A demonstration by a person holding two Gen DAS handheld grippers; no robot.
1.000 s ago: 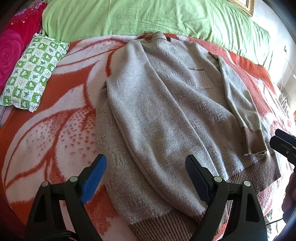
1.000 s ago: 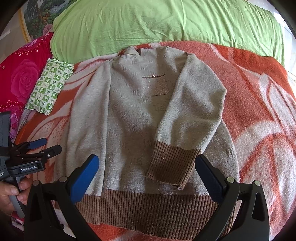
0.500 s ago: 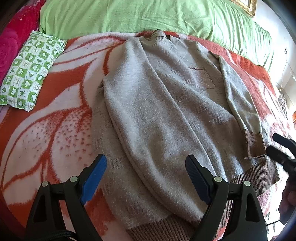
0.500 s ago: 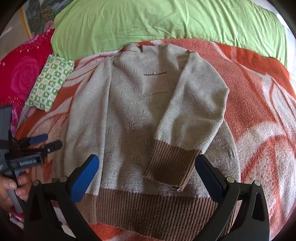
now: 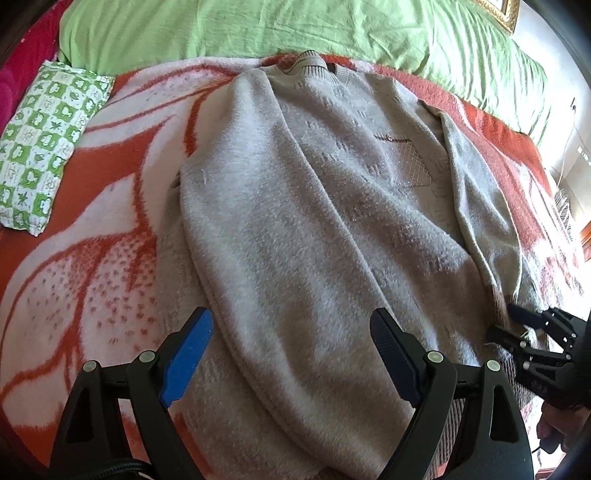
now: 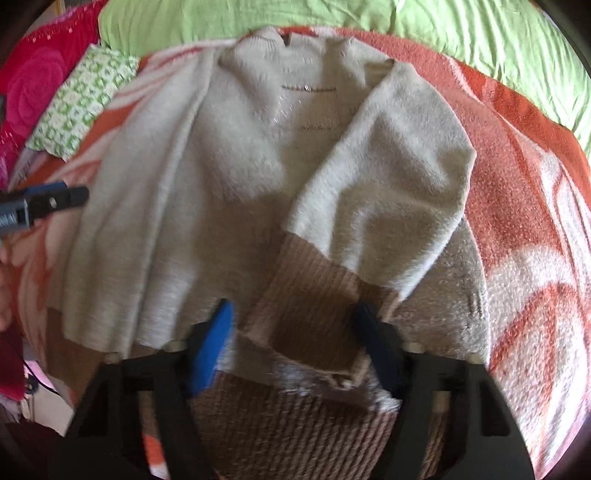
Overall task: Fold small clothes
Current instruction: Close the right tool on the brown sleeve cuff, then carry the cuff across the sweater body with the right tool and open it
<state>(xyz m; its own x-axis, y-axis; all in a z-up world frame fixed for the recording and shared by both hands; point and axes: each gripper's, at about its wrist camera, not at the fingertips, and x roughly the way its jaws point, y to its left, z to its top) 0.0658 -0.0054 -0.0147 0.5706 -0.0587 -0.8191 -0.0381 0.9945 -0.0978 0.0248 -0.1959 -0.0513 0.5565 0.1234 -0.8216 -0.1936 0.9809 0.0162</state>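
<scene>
A grey knit sweater [image 5: 332, 221] with brown ribbed hem lies flat on the blanket, both sleeves folded over its front. My left gripper [image 5: 291, 317] hangs open above the lower part of the left sleeve [image 5: 280, 280], nothing between its blue pads. In the right wrist view my right gripper [image 6: 293, 308] is low over the right sleeve's brown cuff [image 6: 306, 302]; its jaws are closing with the cuff between them, and the picture is blurred. Each gripper shows in the other's view: right gripper [image 5: 504, 323], left gripper [image 6: 74, 194].
The sweater rests on an orange-and-white flowered blanket [image 5: 92, 277]. A small green-and-white checked pillow [image 5: 44, 147] lies at the far left, a pink flowered pillow [image 6: 33, 81] beside it. A green bedcover [image 5: 258, 29] runs along the far side.
My right gripper has dropped onto the brown cuff and its jaws have narrowed from wide open. My left gripper has moved in closer over the left sleeve.
</scene>
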